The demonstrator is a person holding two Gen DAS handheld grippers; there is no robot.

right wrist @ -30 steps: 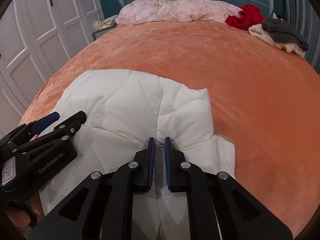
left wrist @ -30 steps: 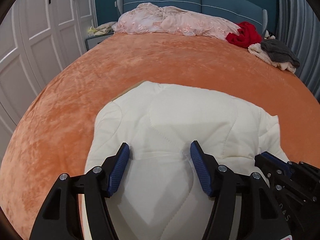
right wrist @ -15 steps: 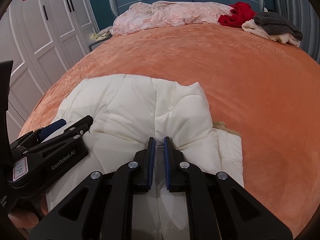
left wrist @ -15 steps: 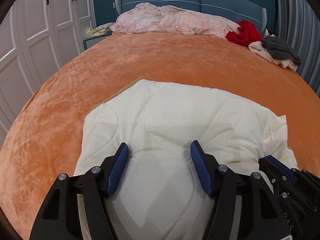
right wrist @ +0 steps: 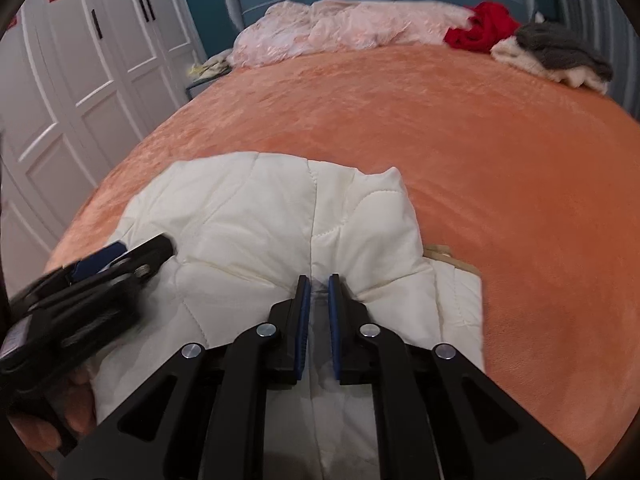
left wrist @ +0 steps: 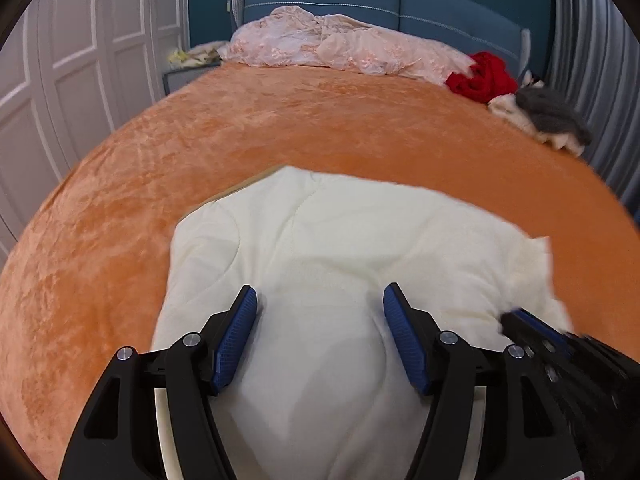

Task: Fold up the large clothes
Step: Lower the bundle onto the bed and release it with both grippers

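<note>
A cream quilted jacket [left wrist: 340,240] lies folded on the orange bed [left wrist: 320,120], near its front edge; it also shows in the right wrist view [right wrist: 248,220]. My left gripper [left wrist: 320,300] is open, its blue pads wide apart over the jacket's near part. My right gripper [right wrist: 319,284] is shut on a fold of the jacket, pinching the fabric between its pads. The right gripper shows blurred at the left view's lower right [left wrist: 560,344]; the left gripper shows blurred in the right view [right wrist: 100,268].
A pink lace blanket [left wrist: 340,44] lies along the blue headboard [left wrist: 400,0]. Red [left wrist: 484,76], grey [left wrist: 552,112] and cream clothes sit at the far right. White wardrobe doors [left wrist: 60,80] stand on the left, a nightstand [left wrist: 188,72] beside the bed.
Both grippers have risen and moved back slightly; the jacket appears farther and its top layer has shifted. The right gripper stays pinched on the fabric, the left stays open.
</note>
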